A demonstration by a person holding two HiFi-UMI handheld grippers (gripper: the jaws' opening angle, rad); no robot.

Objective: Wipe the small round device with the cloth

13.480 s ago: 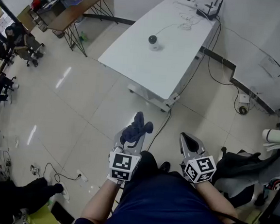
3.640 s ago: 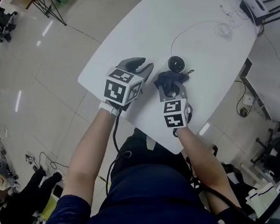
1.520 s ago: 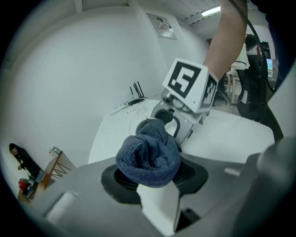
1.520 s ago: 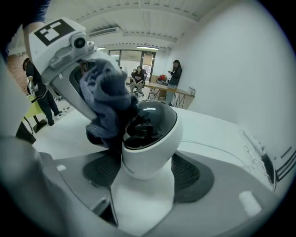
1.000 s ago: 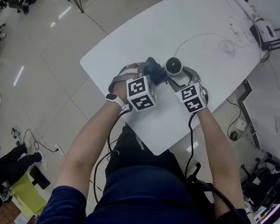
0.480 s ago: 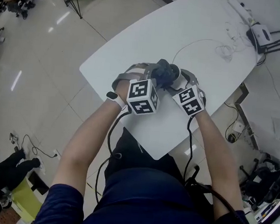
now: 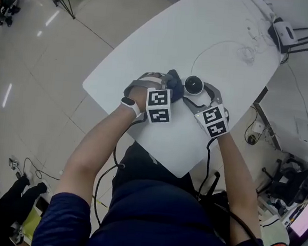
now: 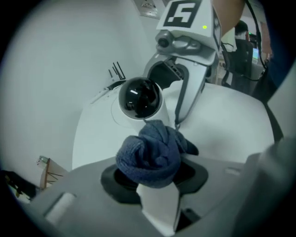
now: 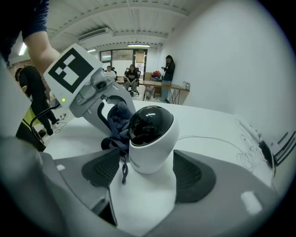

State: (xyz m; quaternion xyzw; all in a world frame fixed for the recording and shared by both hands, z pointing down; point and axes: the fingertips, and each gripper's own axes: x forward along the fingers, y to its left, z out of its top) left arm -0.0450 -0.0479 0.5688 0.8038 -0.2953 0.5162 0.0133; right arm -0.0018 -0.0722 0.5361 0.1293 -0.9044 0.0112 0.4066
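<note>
The small round device is a white camera with a black dome, standing on the white table. My left gripper is shut on a bunched dark blue cloth, which rests against the device's left side. My right gripper has the device's white body between its pads. Its jaws have just been opening and then closing slightly. The right pad lies close to the body, and a gap shows at the left pad, where a thread of the cloth hangs.
A thin white cable runs from the device towards a router with antennas at the table's far end. The table's near edge lies just below both hands. Several people stand by desks far behind.
The cloth lay over the device's dome half a second ago; now it has slid down to the device's left side and the dome shows. The right gripper has stayed beside the device.
</note>
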